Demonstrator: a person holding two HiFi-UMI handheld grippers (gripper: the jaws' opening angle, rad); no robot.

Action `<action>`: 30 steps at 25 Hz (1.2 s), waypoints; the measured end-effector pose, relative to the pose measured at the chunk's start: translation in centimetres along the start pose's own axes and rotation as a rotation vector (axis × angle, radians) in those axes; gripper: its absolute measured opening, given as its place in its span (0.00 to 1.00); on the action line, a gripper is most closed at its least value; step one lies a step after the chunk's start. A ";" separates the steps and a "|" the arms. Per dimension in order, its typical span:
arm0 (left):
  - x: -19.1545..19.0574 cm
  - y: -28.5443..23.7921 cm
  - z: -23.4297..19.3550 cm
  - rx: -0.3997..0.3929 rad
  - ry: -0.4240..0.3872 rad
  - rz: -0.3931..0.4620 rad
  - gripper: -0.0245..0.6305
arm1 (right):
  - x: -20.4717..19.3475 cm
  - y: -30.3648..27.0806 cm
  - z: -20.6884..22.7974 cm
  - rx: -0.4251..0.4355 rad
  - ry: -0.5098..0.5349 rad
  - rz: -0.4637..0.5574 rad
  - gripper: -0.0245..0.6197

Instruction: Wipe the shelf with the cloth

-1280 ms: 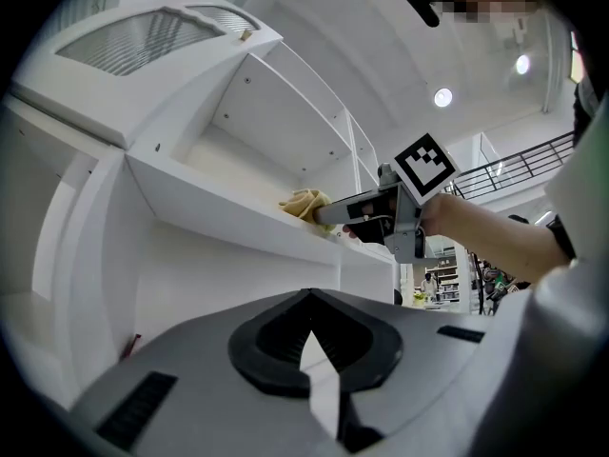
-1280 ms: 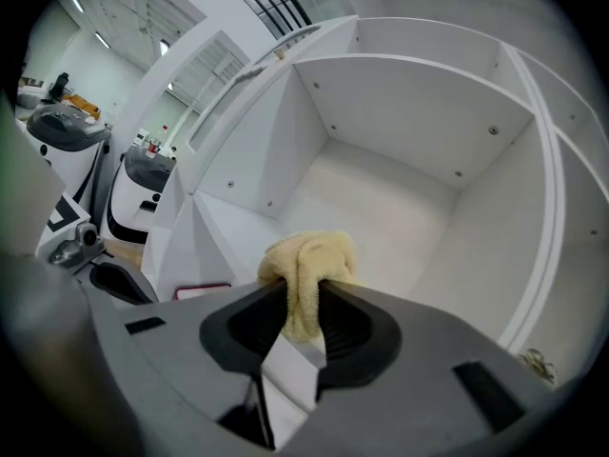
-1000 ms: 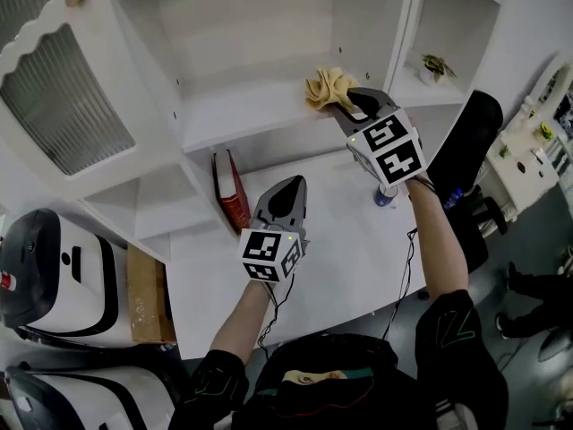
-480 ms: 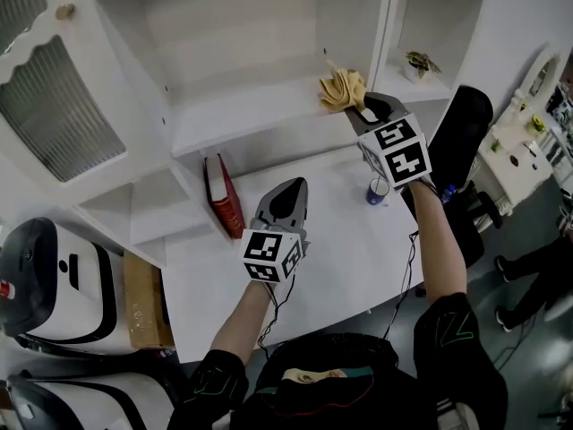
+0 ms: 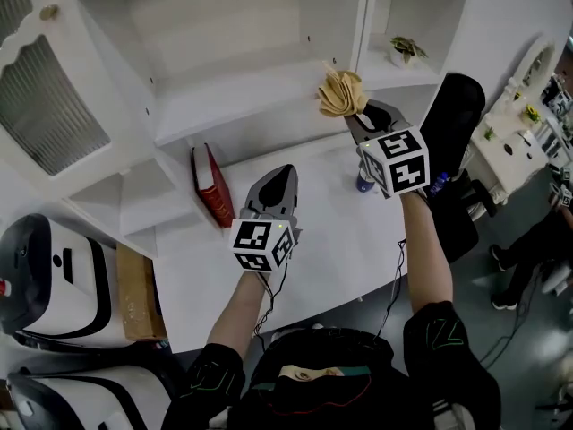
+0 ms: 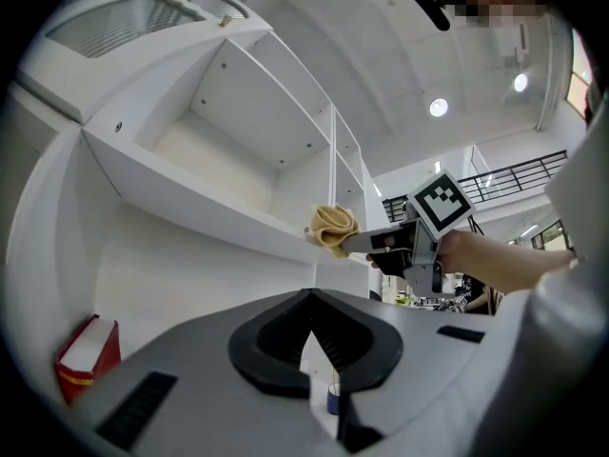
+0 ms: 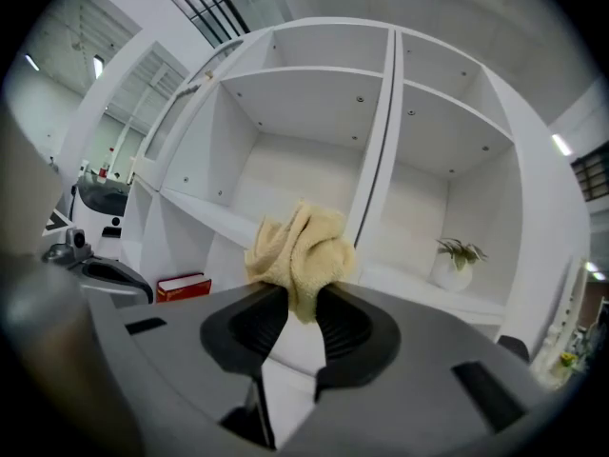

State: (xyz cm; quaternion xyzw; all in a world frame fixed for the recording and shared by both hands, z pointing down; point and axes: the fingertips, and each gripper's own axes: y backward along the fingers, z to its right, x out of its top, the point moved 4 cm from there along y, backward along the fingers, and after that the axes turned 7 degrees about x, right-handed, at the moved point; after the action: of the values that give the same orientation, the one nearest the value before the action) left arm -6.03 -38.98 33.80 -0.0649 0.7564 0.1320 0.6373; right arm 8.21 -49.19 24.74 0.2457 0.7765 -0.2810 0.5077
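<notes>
Cloth (image 5: 341, 93) slid rightward, clamped in right gripper (image 5: 355, 112)

Item inventory by kind
Hand-held grippers: two, the left hand-held gripper (image 5: 281, 174) and the right hand-held gripper (image 5: 359, 112). Marker cubes: two, the left marker cube (image 5: 261, 245) and the right marker cube (image 5: 397, 161). Cloth (image 5: 340, 92): one. Red book (image 5: 210, 187): one. Blue cup (image 5: 364, 183): one. Potted plant (image 5: 401, 50): one. Desk (image 5: 333, 245): one. Shelf unit (image 5: 235, 106): one.
</notes>
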 end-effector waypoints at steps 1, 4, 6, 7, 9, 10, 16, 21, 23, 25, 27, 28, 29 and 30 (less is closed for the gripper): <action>-0.1 0.0 0.1 0.005 -0.003 -0.001 0.04 | -0.5 0.4 0.0 -0.002 -0.023 0.017 0.19; -0.5 -0.1 0.4 0.026 -0.020 -0.004 0.04 | -2.3 1.6 -0.1 -0.007 -0.112 0.058 0.18; -0.8 -0.1 0.5 0.045 -0.036 -0.010 0.04 | -4.0 2.3 -0.4 -0.009 -0.178 0.077 0.18; -1.0 0.0 0.6 0.056 -0.044 -0.013 0.04 | -4.9 2.7 -0.7 -0.010 -0.208 0.085 0.18; -1.5 0.1 0.8 0.082 -0.055 -0.017 0.04 | -6.7 3.4 -1.2 -0.017 -0.256 0.093 0.18; -1.7 0.3 0.8 0.096 -0.059 -0.020 0.04 | -7.6 3.7 -1.4 -0.024 -0.281 0.093 0.18; -4.0 0.9 0.2 0.213 -0.096 -0.054 0.04 | -12.6 5.5 -3.1 -0.065 -0.396 0.088 0.18; -7.1 2.5 -0.7 0.280 -0.099 -0.110 0.04 | -16.4 6.5 -5.8 -0.068 -0.427 0.083 0.18; -8.0 3.2 -1.0 0.300 -0.129 -0.118 0.04 | -17.8 6.7 -6.9 -0.078 -0.419 0.075 0.18; -9.0 3.9 -1.2 0.325 -0.162 -0.137 0.04 | -19.1 6.5 -8.3 -0.075 -0.400 0.057 0.18; -10.4 4.6 -1.2 0.342 -0.176 -0.181 0.04 | -20.6 6.3 -9.8 -0.057 -0.392 0.026 0.18; -11.2 5.0 -1.1 0.346 -0.174 -0.206 0.04 | -21.3 6.3 -10.4 -0.045 -0.394 0.006 0.18; -11.9 5.2 -0.9 0.347 -0.169 -0.224 0.04 | -21.9 6.3 -11.0 -0.034 -0.397 -0.013 0.18; -12.4 5.4 -0.8 0.345 -0.166 -0.233 0.04 | -22.3 6.2 -11.5 -0.023 -0.397 -0.025 0.18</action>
State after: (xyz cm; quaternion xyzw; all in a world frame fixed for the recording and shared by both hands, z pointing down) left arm -5.96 -34.90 46.76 -0.0309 0.7000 -0.0689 0.7102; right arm 12.99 -38.99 48.02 0.1699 0.6674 -0.3211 0.6501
